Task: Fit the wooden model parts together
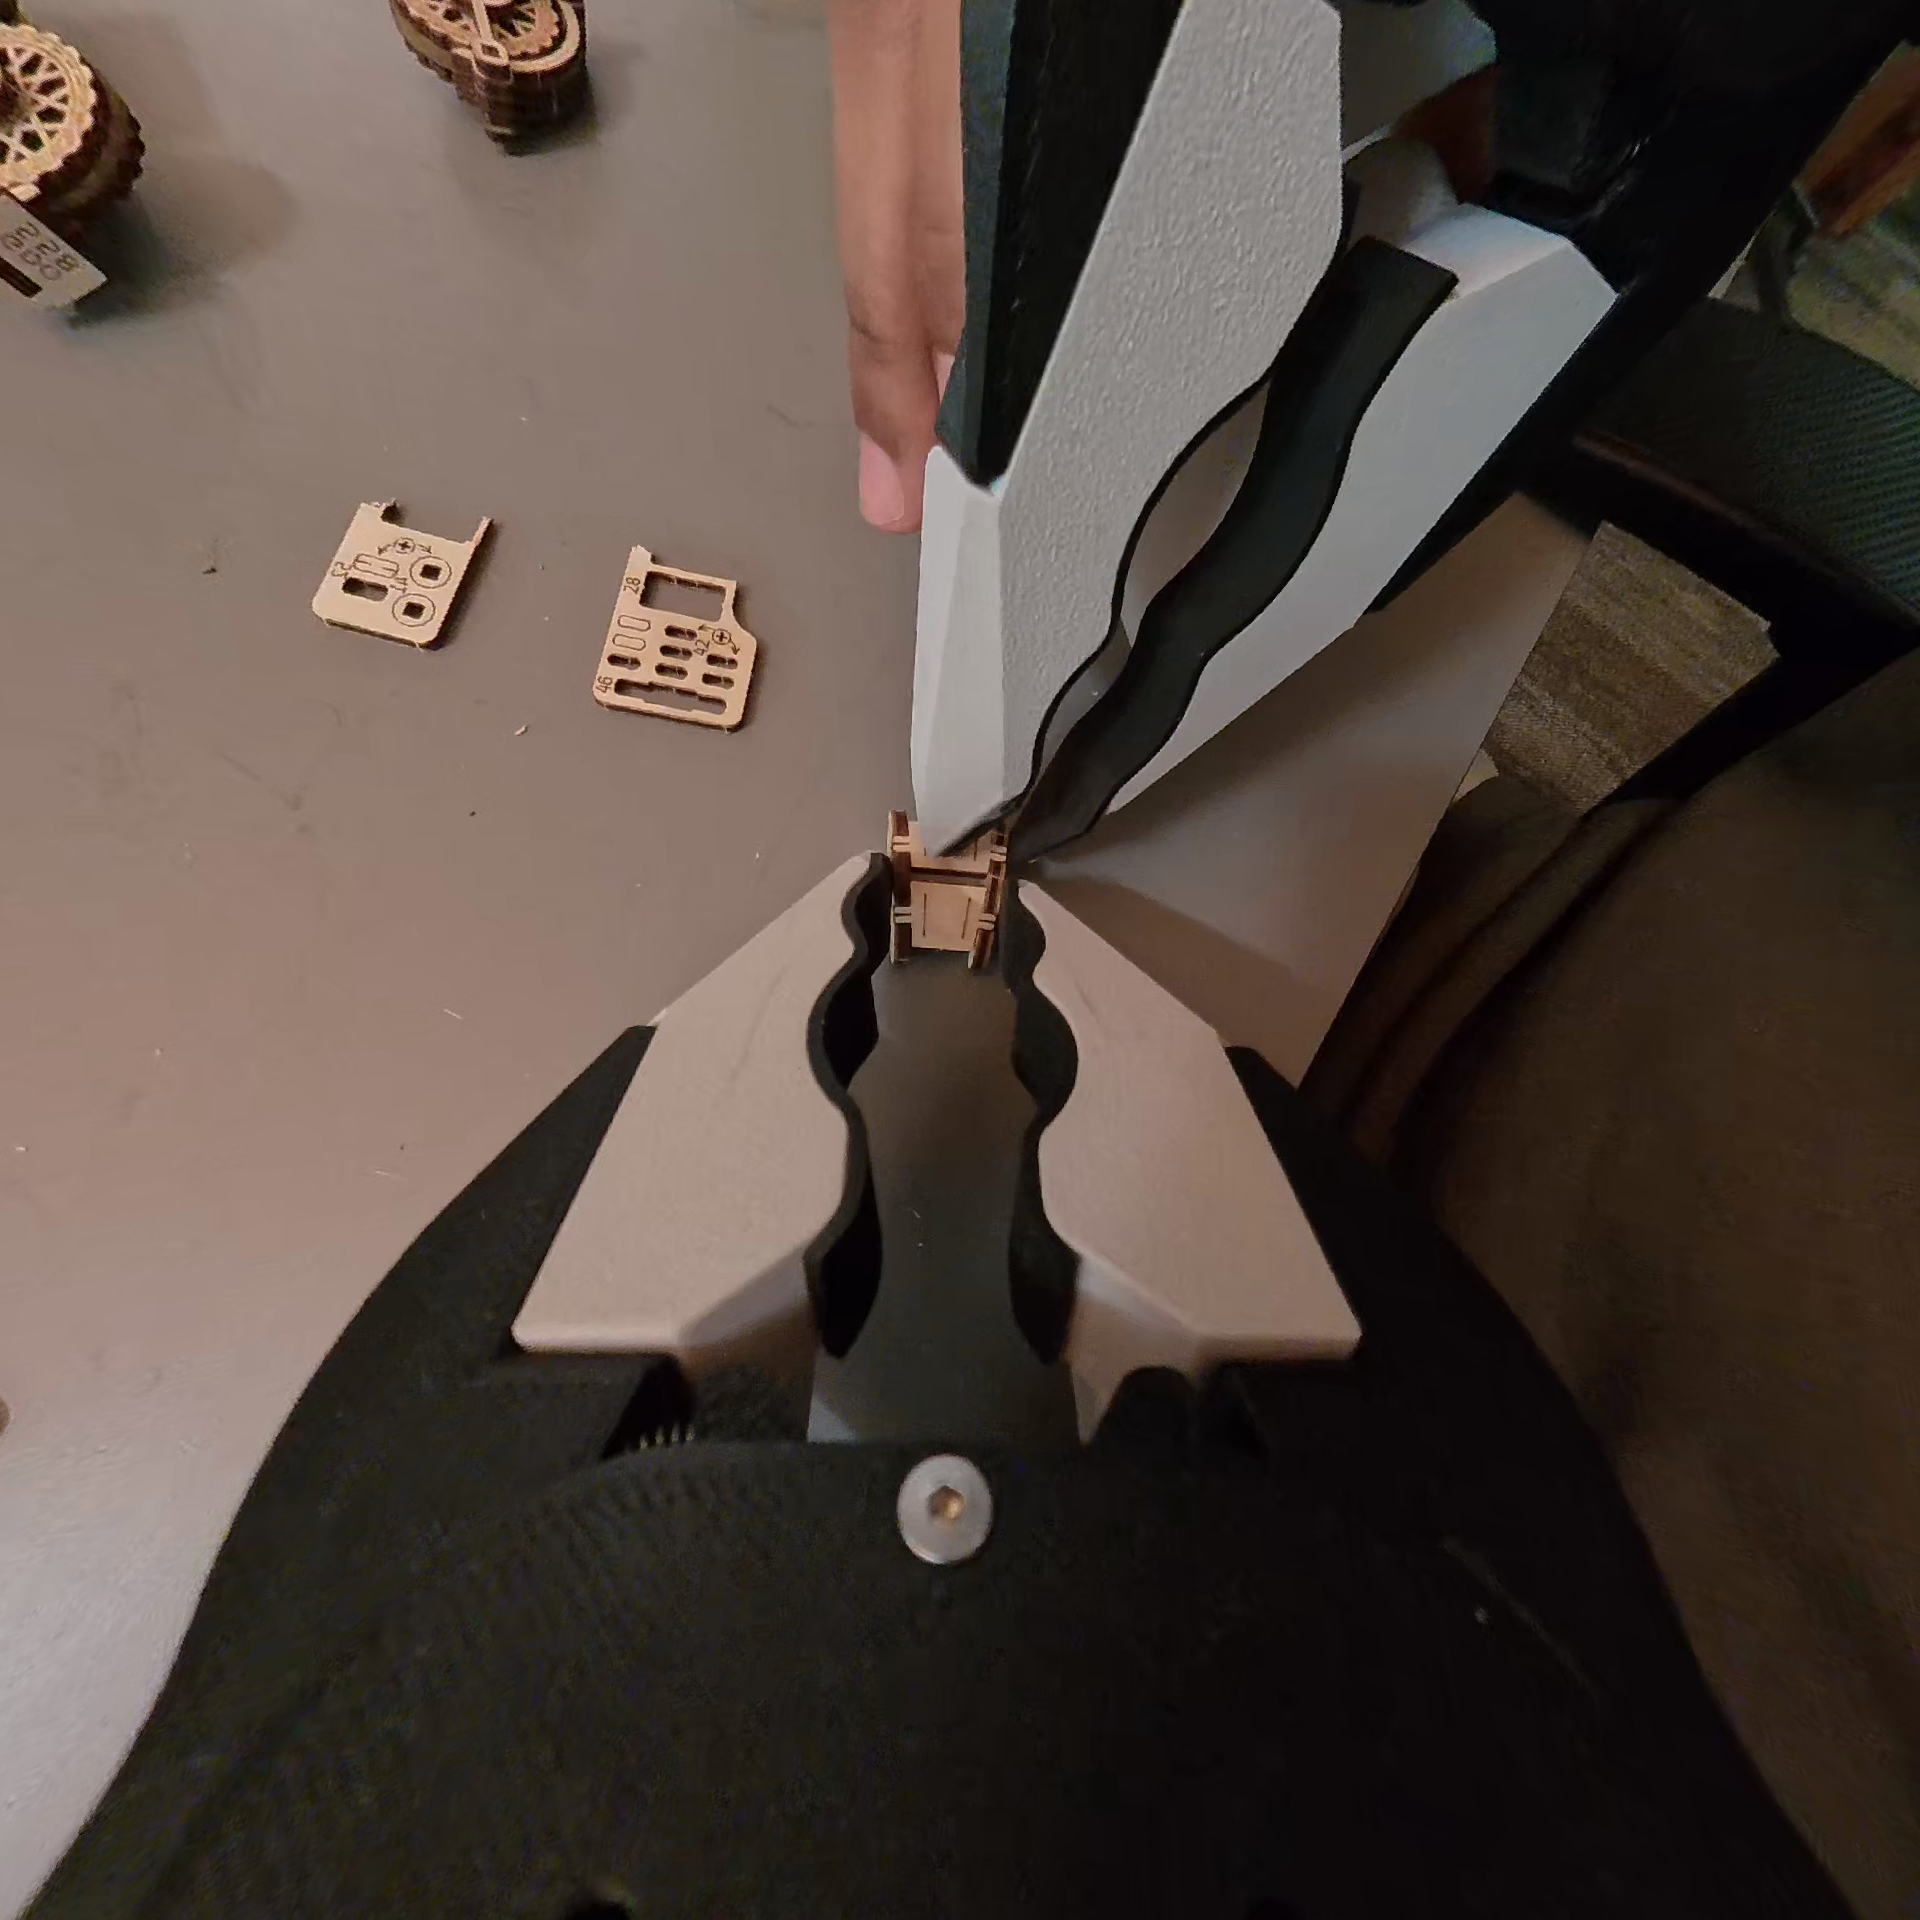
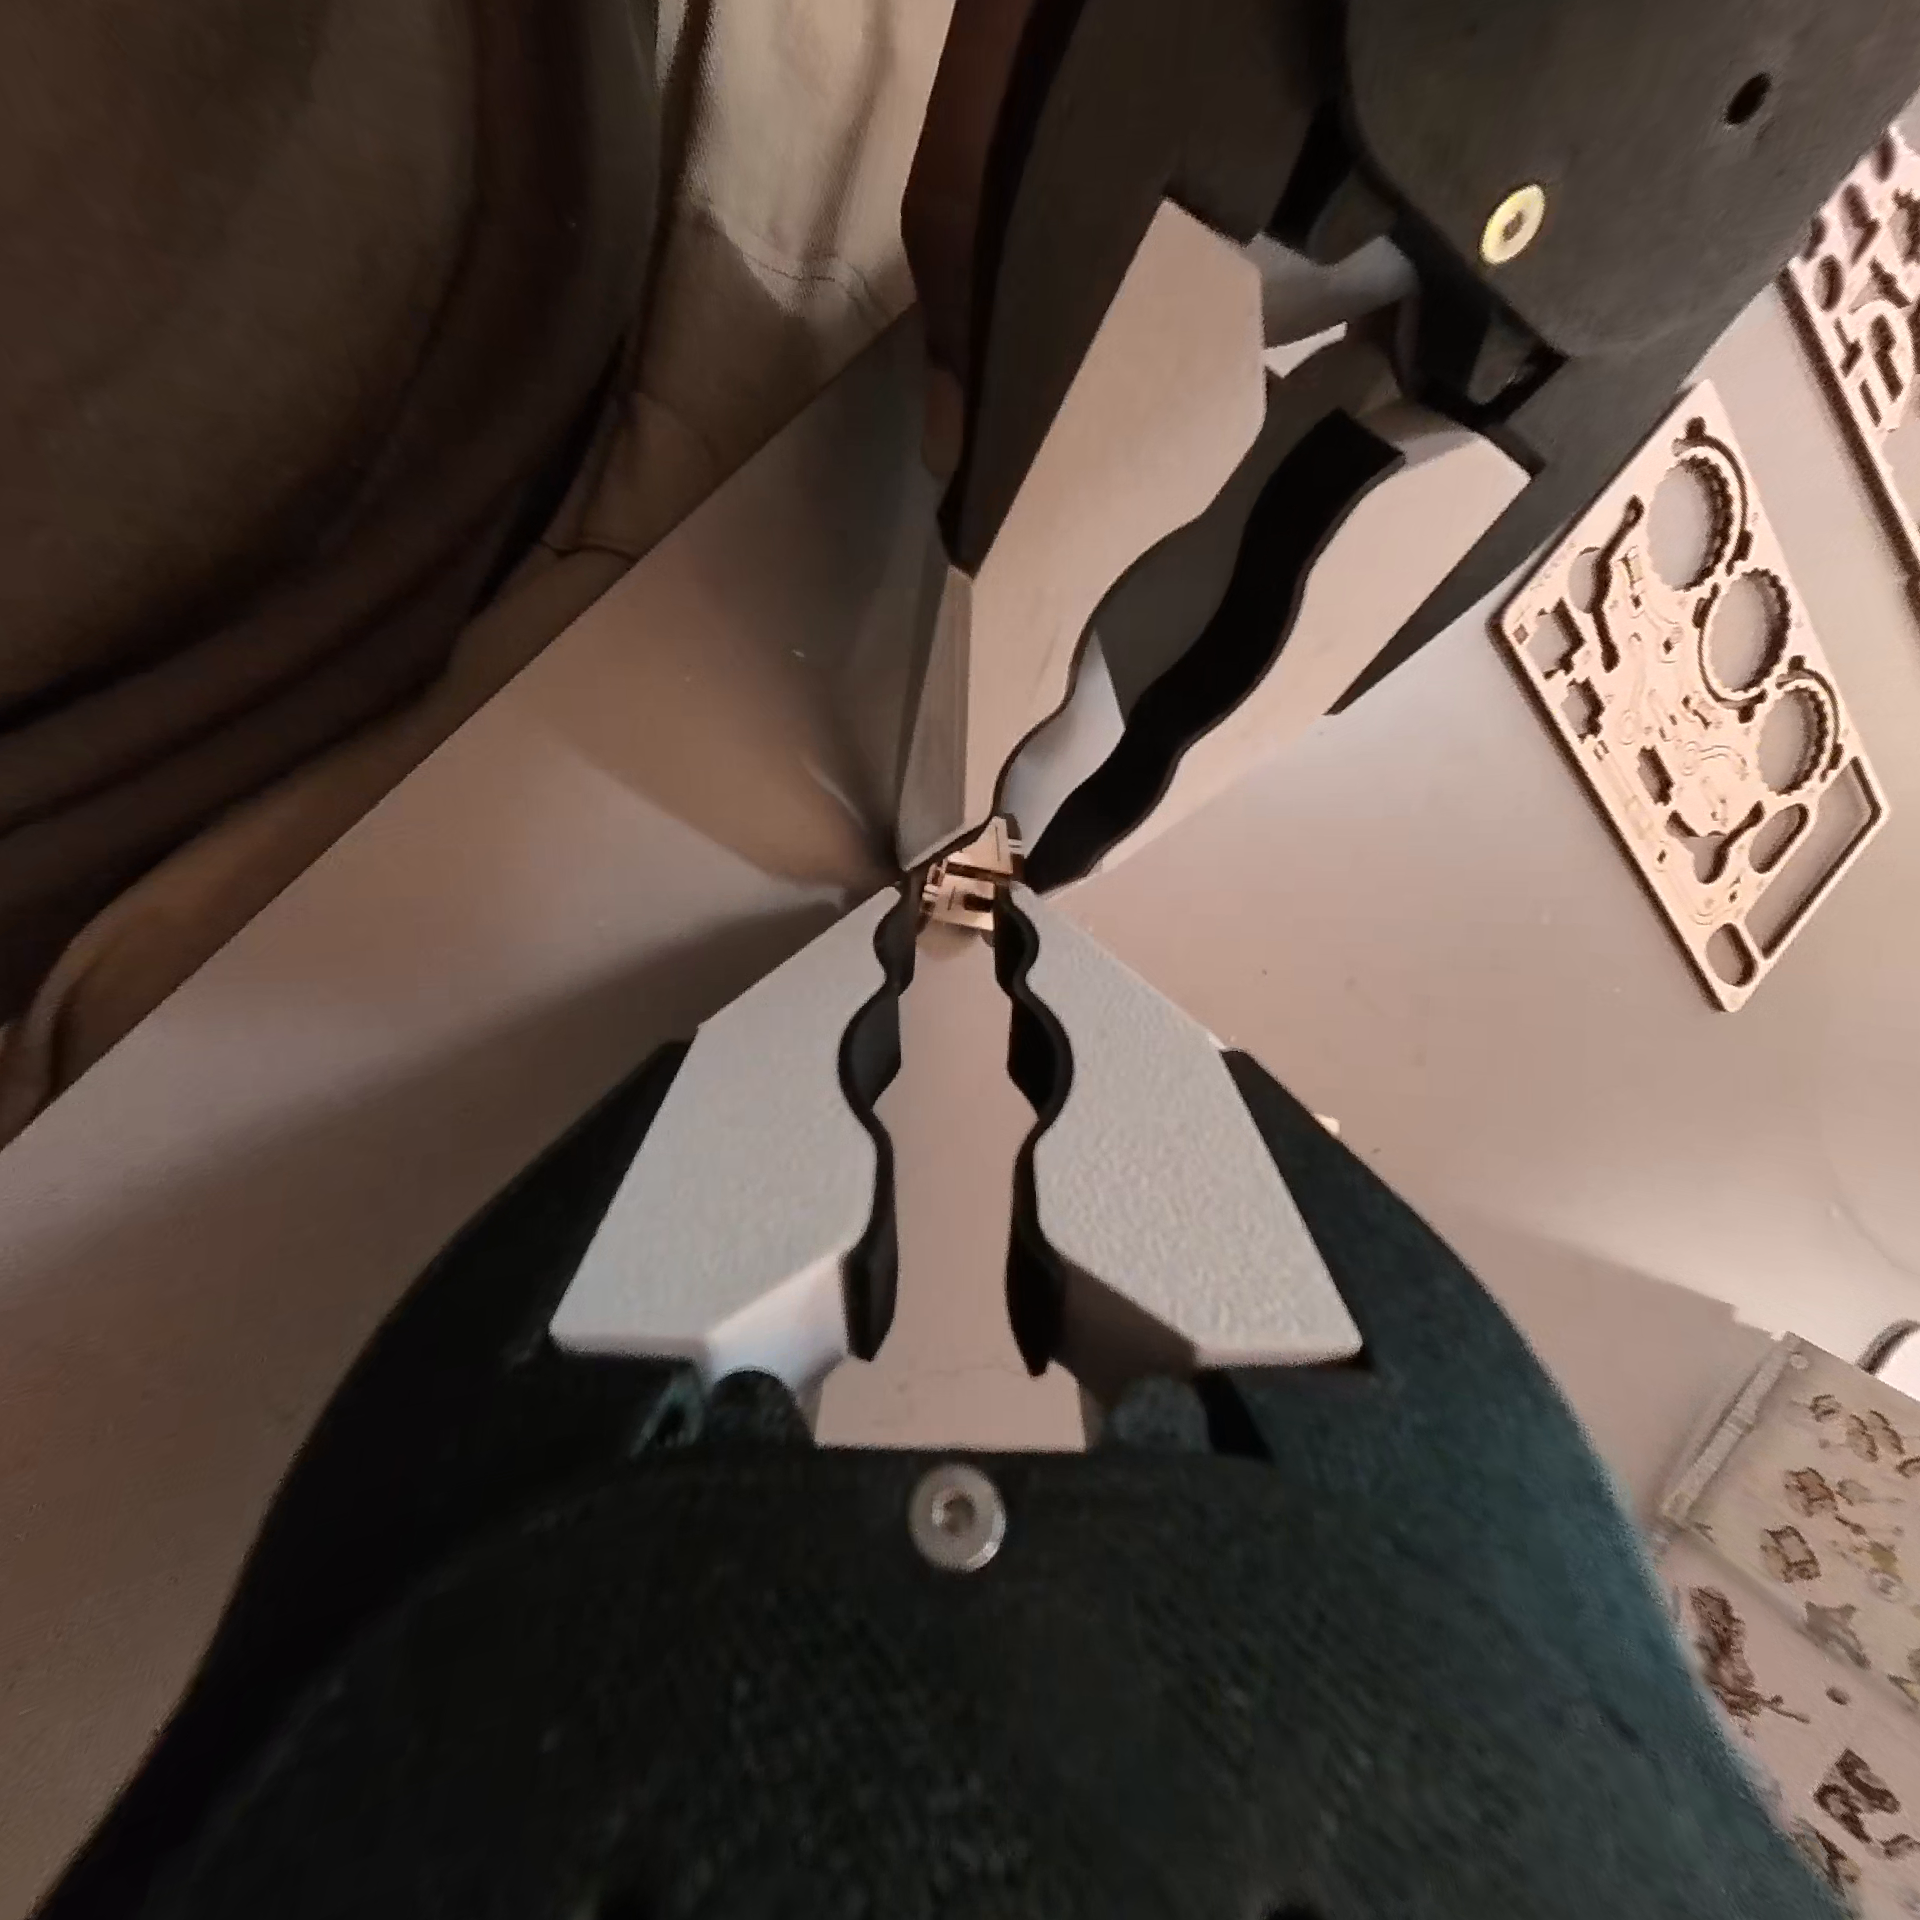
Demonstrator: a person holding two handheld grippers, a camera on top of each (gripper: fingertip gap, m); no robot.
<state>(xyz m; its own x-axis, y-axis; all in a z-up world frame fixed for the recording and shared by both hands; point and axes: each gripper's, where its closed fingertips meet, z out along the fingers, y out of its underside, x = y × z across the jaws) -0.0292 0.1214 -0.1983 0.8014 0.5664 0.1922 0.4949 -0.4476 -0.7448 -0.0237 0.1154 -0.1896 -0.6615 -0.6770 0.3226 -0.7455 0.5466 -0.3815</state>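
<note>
A small box-like wooden assembly (image 1: 943, 925) of slotted light plywood pieces is held between both grippers just above the grey table (image 1: 312, 935). My left gripper (image 1: 945, 909) is shut on its lower part. My right gripper (image 1: 987, 826) comes down from above, its tips pinched on the upper end. In the right wrist view the assembly (image 2: 961, 894) sits between the tips of my right gripper (image 2: 958, 920), with the left gripper (image 2: 1003, 836) meeting it from the far side. Much of the assembly is hidden by the fingertips.
Two flat wooden parts (image 1: 400, 577) (image 1: 675, 649) lie on the table to the left. Two wooden wheels (image 1: 62, 114) (image 1: 499, 62) stand at the far left. A finger of a hand (image 1: 894, 312) shows beside the right gripper. A punched-out wooden sheet (image 2: 1683, 707) and printed pages (image 2: 1818, 1558) lie to the right. Less than 4 cm separates the two grippers' tips.
</note>
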